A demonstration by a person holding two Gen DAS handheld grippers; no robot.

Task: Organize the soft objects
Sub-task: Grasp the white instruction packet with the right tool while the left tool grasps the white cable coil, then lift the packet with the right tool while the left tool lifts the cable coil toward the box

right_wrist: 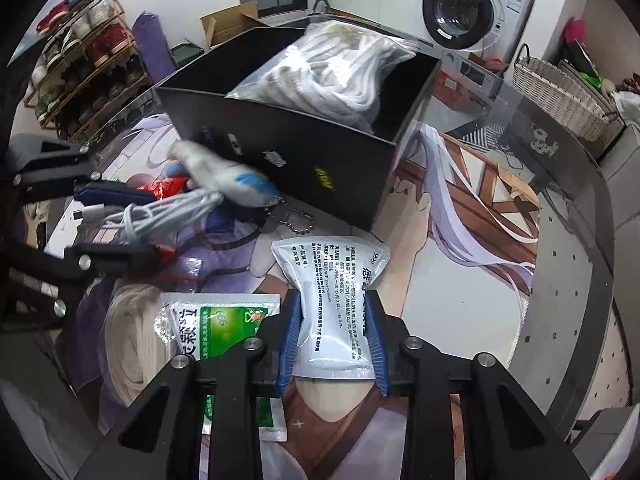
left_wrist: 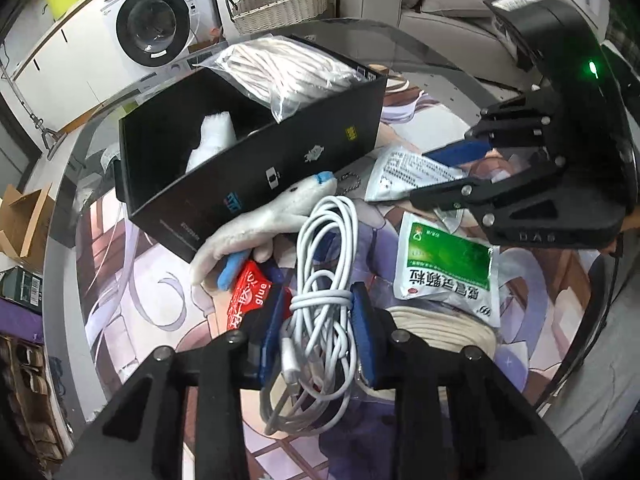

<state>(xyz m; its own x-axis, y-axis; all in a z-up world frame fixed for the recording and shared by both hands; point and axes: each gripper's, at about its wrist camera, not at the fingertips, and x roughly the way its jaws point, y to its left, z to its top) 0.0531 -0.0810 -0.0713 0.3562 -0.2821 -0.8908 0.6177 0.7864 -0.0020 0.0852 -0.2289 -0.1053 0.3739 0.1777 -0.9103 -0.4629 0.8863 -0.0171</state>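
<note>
My left gripper [left_wrist: 318, 332] is shut on a bundled white cable [left_wrist: 320, 280], which hangs between its blue pads above the printed mat. In the right wrist view my right gripper [right_wrist: 332, 336] is shut on a white medicine sachet [right_wrist: 332, 284], pinching its middle; the same gripper [left_wrist: 444, 176] shows in the left wrist view holding that sachet [left_wrist: 404, 172]. A black box [left_wrist: 256, 160] stands behind, holding a clear bag of white cord [left_wrist: 288, 68] and a white soft item [left_wrist: 212, 136]. A white and blue plush toy [left_wrist: 260, 220] lies against the box's front.
A green sachet [left_wrist: 448, 276] and a red glue packet [left_wrist: 250, 296] lie on the mat, with a coil of cream rope [left_wrist: 452, 332] beneath the green sachet. A washing machine [left_wrist: 156, 28], wicker basket [left_wrist: 280, 8] and sofa [left_wrist: 440, 12] stand beyond the table.
</note>
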